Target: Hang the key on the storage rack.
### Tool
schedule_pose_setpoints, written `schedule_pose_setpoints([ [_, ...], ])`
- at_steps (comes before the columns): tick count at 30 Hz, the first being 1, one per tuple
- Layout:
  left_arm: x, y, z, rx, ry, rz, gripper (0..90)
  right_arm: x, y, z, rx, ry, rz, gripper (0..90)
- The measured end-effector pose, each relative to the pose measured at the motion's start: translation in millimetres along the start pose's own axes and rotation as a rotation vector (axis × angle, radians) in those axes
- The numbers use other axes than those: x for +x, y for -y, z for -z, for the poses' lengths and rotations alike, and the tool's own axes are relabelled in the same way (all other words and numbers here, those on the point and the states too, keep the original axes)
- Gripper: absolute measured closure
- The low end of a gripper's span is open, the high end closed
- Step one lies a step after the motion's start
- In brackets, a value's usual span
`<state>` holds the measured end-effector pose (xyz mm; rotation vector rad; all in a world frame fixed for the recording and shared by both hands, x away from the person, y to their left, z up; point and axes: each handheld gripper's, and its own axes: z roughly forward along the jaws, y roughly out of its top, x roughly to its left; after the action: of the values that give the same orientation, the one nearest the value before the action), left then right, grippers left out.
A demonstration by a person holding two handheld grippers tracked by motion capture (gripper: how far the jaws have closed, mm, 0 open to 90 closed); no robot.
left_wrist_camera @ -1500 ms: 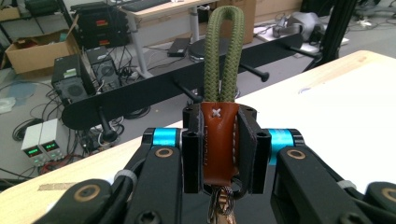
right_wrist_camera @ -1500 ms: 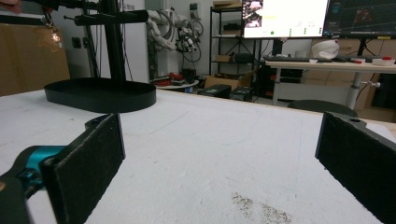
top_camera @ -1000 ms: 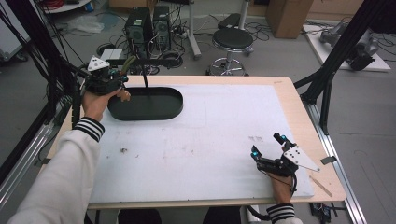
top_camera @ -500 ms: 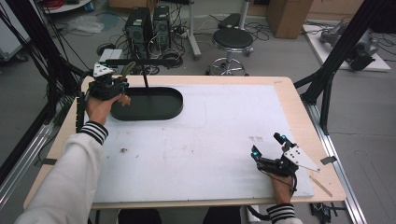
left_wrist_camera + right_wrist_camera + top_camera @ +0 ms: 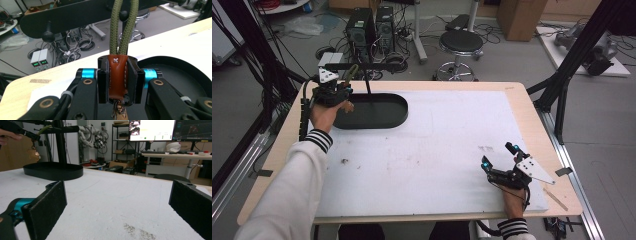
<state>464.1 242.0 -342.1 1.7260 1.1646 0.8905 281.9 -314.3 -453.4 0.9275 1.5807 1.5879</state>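
My left gripper (image 5: 337,92) (image 5: 117,77) is shut on a brown leather tab (image 5: 117,75) of a keychain. An olive rope loop (image 5: 123,27) (image 5: 353,71) rises from the tab, and its two strands pass either side of a peg on the black bar (image 5: 75,15) (image 5: 362,65) of a stand. Metal keys (image 5: 33,152) dangle under the tab, above the stand's black oval tray (image 5: 377,117) (image 5: 53,171). Near the table's front right edge, my right gripper (image 5: 498,155) (image 5: 120,205) rests open with nothing between its pads.
A white mat (image 5: 437,150) covers most of the wooden table (image 5: 532,115). The stand's upright post (image 5: 368,85) rises from the tray's rear. A small dark smudge (image 5: 345,161) marks the mat at the left. A stool (image 5: 461,42) and computer cases (image 5: 372,25) sit on the floor beyond the table.
The left hand has moved a little right and nearer the stand's bar with the keychain. The right gripper has stayed where it was.
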Motion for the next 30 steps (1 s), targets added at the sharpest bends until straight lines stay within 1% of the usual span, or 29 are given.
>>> schedule_pose_setpoints([
  [6, -0.9, -0.7, -4.5, 0.012, -0.012, -0.011, 73.6, 0.2, 0.1, 0.7, -0.002, 0.002, -0.003, 0.4],
  [8, -1.1, -1.7, -6.5, 0.01, -0.015, -0.006, 73.6, 0.3, 0.2, 0.8, 0.0, 0.002, -0.002, 0.4],
  [13, 0.7, -2.6, -11.2, 0.022, -0.024, 0.003, 73.6, 0.3, 0.2, 0.8, -0.001, 0.001, -0.003, 0.4],
  [18, 1.8, -0.3, -16.6, 0.032, -0.033, 0.006, 73.6, 0.2, 0.2, 0.8, -0.001, 0.001, -0.003, 0.4],
  [24, 4.0, 5.6, -23.4, 0.073, -0.04, 0.014, 73.6, 0.3, 0.3, 0.8, -0.001, 0.001, -0.002, 0.4],
  [28, 3.6, 7.5, -26.3, 0.072, -0.035, 0.017, 73.6, 0.3, 0.2, 0.7, -0.001, 0.001, -0.002, 0.4],
  [30, 3.3, 8.6, -27.6, 0.075, -0.031, 0.007, 73.6, 0.2, 0.3, 0.7, 0.0, 0.001, -0.003, 0.4],
])
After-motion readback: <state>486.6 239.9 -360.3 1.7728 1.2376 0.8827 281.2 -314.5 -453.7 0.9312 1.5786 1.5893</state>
